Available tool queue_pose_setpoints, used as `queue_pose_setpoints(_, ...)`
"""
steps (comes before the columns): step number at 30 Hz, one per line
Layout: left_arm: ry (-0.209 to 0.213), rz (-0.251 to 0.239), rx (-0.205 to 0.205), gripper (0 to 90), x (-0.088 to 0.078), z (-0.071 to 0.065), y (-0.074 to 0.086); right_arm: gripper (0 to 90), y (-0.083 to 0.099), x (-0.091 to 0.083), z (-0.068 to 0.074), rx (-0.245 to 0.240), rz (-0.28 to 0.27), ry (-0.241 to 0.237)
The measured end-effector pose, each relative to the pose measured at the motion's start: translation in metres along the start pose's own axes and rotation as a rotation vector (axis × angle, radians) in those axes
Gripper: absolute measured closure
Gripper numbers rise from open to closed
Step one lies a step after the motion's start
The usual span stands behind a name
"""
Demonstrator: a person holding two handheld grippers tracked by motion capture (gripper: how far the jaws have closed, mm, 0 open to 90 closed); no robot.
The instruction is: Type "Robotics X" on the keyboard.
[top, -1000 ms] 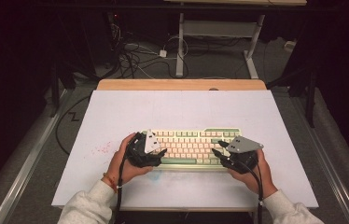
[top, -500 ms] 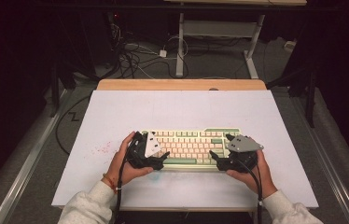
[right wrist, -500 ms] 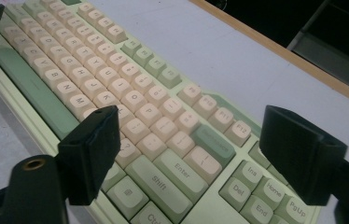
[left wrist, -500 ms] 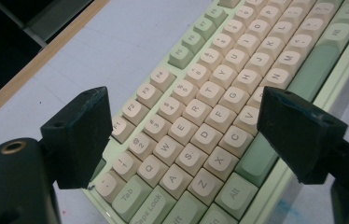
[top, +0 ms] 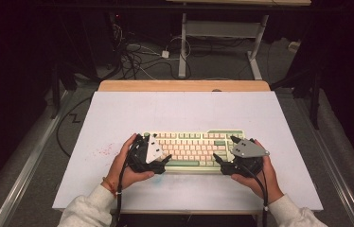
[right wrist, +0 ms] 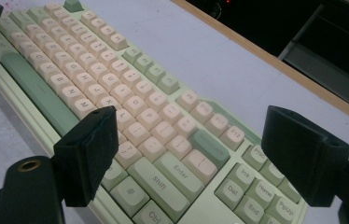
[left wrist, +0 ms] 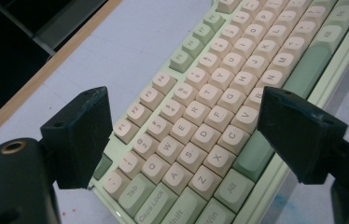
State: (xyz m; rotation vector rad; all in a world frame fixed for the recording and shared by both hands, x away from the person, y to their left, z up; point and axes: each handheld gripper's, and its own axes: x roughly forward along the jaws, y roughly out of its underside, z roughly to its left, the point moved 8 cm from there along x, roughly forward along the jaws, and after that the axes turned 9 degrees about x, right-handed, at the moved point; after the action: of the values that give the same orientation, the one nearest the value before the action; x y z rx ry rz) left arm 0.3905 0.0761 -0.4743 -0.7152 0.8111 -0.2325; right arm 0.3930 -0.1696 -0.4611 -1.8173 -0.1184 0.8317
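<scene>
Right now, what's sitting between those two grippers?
The keyboard spans the stretch between the left gripper and the right gripper, seen in the high view.

The table (top: 118, 123) had a pale white-grey top with a strip of bare wood along its far edge. A keyboard (top: 191, 146) with cream and green keys lay flat on it, near the front edge and about midway across. Small red specks (top: 103, 151) marked the top just left of the keyboard, and a faint blue smear (left wrist: 280, 203) showed by its front edge.
</scene>
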Motion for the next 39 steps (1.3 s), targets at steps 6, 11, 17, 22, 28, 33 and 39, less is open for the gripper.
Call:
queue_pose_setpoints(6,-0.01,-0.005,0.004,16.7,-0.007,0.002,0.003,21.0,0.001,-0.008,-0.002,-0.005,-0.001,0.003)
queue_pose_setpoints(11,-0.013,-0.018,0.003,16.7,-0.014,0.002,0.005,21.0,0.002,-0.014,-0.004,-0.017,-0.005,0.015)
queue_pose_setpoints(17,-0.021,-0.019,0.007,16.7,-0.022,0.001,0.009,20.7,0.002,-0.019,-0.003,-0.025,-0.007,0.021)
queue_pose_setpoints(22,-0.029,-0.016,0.012,16.7,-0.026,0.001,0.013,20.7,0.003,-0.024,-0.004,-0.023,-0.011,0.023)
queue_pose_setpoints(28,-0.031,0.0,0.022,16.7,-0.028,-0.002,0.022,20.7,0.007,-0.029,-0.005,-0.032,-0.01,0.035)
queue_pose_setpoints(33,-0.036,-0.005,0.018,16.7,-0.031,-0.004,0.029,20.4,0.011,-0.034,-0.009,-0.026,-0.016,0.035)
queue_pose_setpoints(39,-0.043,-0.01,0.023,16.6,-0.035,-0.005,0.033,20.2,0.018,-0.04,-0.012,-0.029,-0.015,0.041)
